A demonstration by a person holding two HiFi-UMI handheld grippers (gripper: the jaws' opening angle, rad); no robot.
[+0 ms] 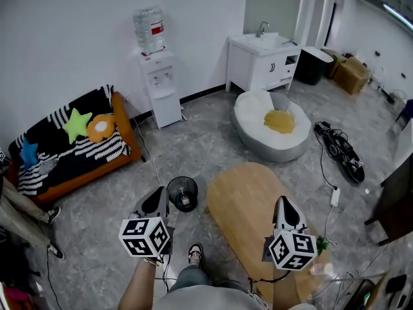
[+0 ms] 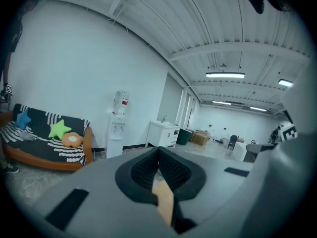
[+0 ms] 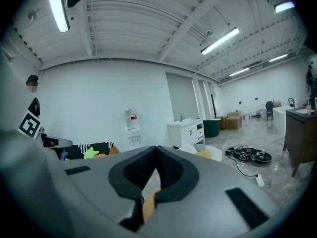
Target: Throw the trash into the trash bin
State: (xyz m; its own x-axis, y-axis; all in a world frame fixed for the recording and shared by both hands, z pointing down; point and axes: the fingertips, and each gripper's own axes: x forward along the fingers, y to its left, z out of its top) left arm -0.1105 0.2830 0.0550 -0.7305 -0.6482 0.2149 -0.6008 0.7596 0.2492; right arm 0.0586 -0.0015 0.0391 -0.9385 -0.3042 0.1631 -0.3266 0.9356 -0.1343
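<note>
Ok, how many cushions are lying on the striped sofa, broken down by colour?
Green star cushion: 1
Orange round cushion: 1
Blue star cushion: 1
Total: 3

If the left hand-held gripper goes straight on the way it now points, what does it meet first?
Nothing close: the way looks free. The left hand-held gripper aims roughly at the white sink cabinet by the far wall, but depth is unclear.
</note>
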